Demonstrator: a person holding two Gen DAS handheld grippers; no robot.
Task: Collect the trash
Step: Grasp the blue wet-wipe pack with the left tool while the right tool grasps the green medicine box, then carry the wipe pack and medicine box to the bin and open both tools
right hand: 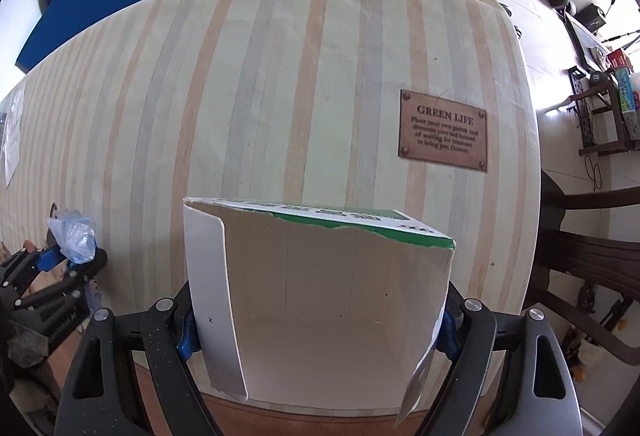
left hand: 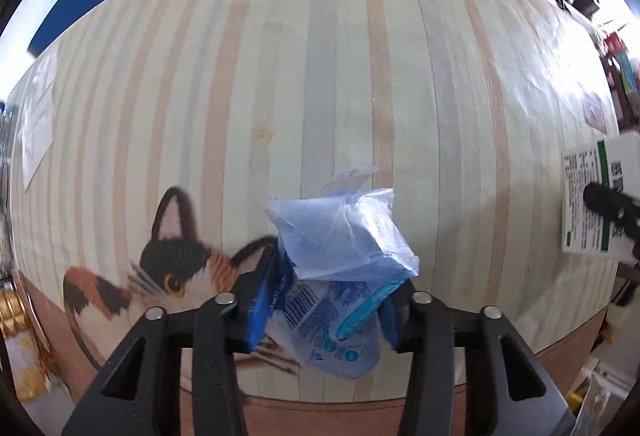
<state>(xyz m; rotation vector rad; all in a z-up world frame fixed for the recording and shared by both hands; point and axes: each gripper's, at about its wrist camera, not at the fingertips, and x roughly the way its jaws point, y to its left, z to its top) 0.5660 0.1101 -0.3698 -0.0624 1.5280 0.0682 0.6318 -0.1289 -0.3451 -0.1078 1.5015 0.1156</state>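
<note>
My left gripper [left hand: 326,300] is shut on a crumpled blue plastic wrapper [left hand: 344,240] and holds it above the near edge of the striped table [left hand: 280,75]. My right gripper [right hand: 316,320] is shut on a torn white and green cardboard box [right hand: 320,296], held above the table's near edge. The box also shows at the right edge of the left wrist view [left hand: 592,195]. The left gripper with the wrapper [right hand: 74,236] shows at the left of the right wrist view.
The tablecloth has a cat print [left hand: 168,264] near the front left and a brown "GREEN LIFE" patch [right hand: 442,129] at the right. A dark wooden chair [right hand: 592,236] stands right of the table. A clear sheet [left hand: 38,123] lies at the table's left end.
</note>
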